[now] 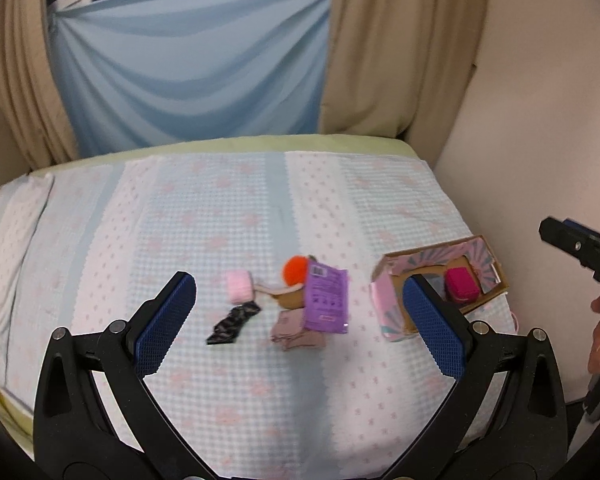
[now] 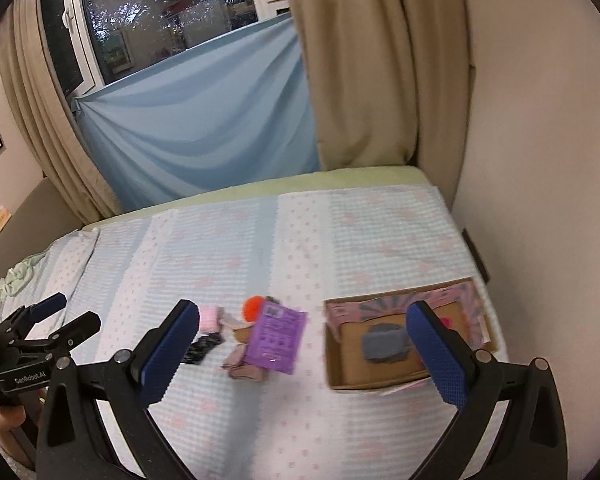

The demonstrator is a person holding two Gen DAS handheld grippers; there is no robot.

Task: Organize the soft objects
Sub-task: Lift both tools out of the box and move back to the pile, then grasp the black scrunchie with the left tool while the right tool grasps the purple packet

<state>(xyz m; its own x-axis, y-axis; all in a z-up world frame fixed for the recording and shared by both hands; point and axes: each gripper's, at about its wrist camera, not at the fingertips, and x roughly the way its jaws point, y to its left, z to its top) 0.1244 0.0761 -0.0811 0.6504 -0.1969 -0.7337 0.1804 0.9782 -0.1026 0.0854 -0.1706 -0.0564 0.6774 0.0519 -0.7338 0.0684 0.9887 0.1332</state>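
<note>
Left gripper [image 1: 300, 312]: fingers spread wide, nothing held, poised above the bedspread [image 1: 220, 208]. Right gripper [image 2: 304, 344]: likewise spread and empty.

Loose soft items lie clustered mid-bed: pink roll [image 1: 239, 286], orange pom-pom [image 1: 296, 270], black patterned cloth [image 1: 233, 323], folded mauve cloth [image 1: 296, 330], with a purple packet [image 1: 326, 298] resting partly on the mauve cloth. The cardboard box [image 2: 352, 364] sits to their right, already holding a grey item [image 2: 384, 344] and a magenta item [image 1: 462, 284].

Hazards:
- Items touch or overlap; a closing grip may take two at once.
- Shallow closure may pinch the bedspread.
- The packet may slide off when the cloth beneath is lifted.
</note>
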